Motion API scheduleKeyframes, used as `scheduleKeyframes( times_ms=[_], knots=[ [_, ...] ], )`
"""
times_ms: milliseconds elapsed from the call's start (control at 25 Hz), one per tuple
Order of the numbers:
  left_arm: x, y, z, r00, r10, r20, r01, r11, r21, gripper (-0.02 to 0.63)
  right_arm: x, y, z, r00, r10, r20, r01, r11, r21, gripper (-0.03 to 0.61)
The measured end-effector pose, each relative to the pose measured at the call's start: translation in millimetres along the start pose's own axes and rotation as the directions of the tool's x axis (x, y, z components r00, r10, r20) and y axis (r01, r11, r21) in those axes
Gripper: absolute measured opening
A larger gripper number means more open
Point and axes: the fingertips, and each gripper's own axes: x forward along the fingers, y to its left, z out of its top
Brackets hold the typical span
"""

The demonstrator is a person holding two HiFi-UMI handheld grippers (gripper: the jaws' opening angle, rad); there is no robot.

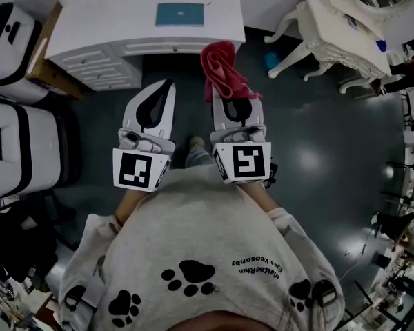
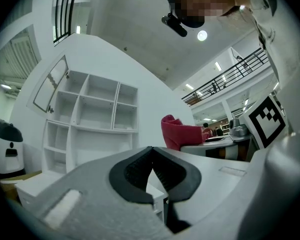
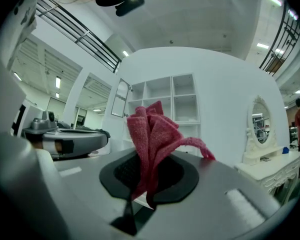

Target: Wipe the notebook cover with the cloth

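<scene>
A teal notebook (image 1: 180, 14) lies flat on the white desk (image 1: 110, 26) at the top of the head view, well ahead of both grippers. My right gripper (image 1: 233, 103) is shut on a red cloth (image 1: 221, 71), which sticks up bunched from between its jaws (image 3: 152, 134). To its left, my left gripper (image 1: 162, 95) is held level with it, jaws shut with nothing between them (image 2: 151, 156). The cloth (image 2: 177, 133) also shows to the right in the left gripper view. Both grippers hang over dark floor, short of the desk.
The desk has drawers (image 1: 100, 64) on its left side. A white dressing table with a mirror (image 1: 345, 26) stands at the top right. White machines (image 1: 14, 116) line the left edge. A white shelf unit (image 2: 90, 119) stands against the wall.
</scene>
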Motion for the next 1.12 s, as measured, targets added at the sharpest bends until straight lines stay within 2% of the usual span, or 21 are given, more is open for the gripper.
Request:
scheduleKeyframes(
  times_ms=[520, 1120],
  knots=[
    [93.6, 40.5, -17.4, 0.995, 0.099, -0.007, -0.099, 0.995, 0.009, -0.005, 91.3, -64.8, -14.1, 0.996, 0.084, 0.001, -0.084, 0.996, 0.010, 0.051],
    [115.9, 48.9, -30.0, 0.989, 0.140, -0.041, -0.139, 0.990, 0.022, -0.005, 112.0, -85.0, -26.8, 0.994, 0.109, -0.008, -0.109, 0.993, 0.041, 0.051]
  ],
)
